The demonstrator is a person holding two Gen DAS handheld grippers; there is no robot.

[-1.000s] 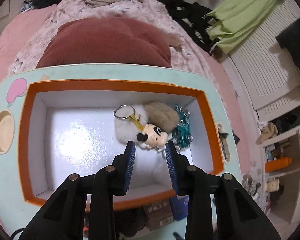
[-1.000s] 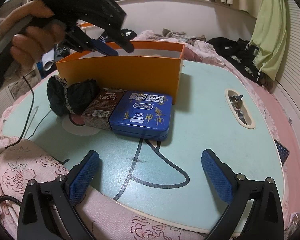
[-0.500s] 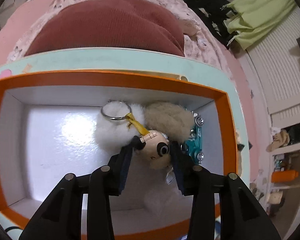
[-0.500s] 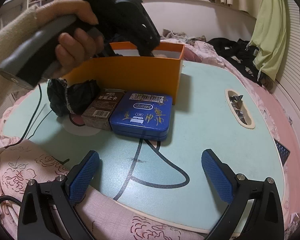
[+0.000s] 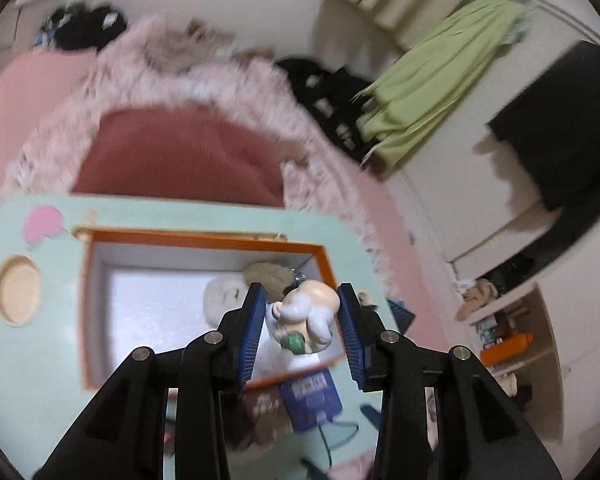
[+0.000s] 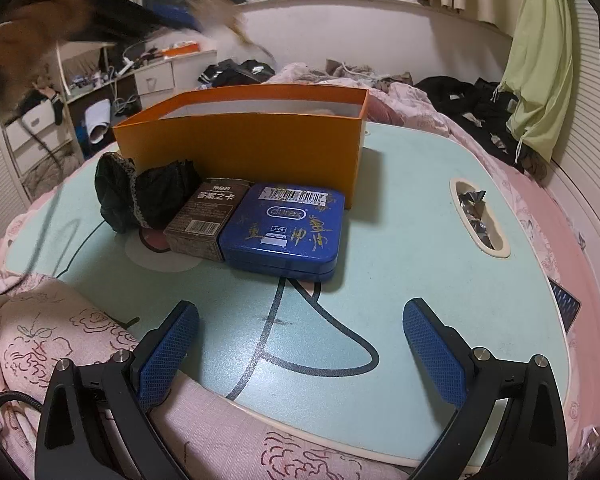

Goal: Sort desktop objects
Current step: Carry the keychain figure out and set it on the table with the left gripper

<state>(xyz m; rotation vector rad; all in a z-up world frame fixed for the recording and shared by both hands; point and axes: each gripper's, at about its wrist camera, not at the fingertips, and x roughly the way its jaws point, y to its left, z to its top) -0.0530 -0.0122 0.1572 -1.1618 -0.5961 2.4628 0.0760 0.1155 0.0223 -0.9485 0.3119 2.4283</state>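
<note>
The toy figure (image 5: 305,314) sits between the left gripper's (image 5: 302,332) fingers (image 5: 251,330), above the box (image 5: 204,240); two pompoms (image 5: 236,294) lie in the box beyond the fingertips, and a tin (image 5: 310,398) rests on the table (image 5: 28,264) below them

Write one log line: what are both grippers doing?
left gripper: closing on dog charm above orange box | right gripper: open, empty, over table

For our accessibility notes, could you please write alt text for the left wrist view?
The left gripper holds a small toy figure between its blue pads, its jaws closing, above an orange box with fluffy pompoms inside. The box sits on a pale green table; the blurred background shows a bed.
</note>
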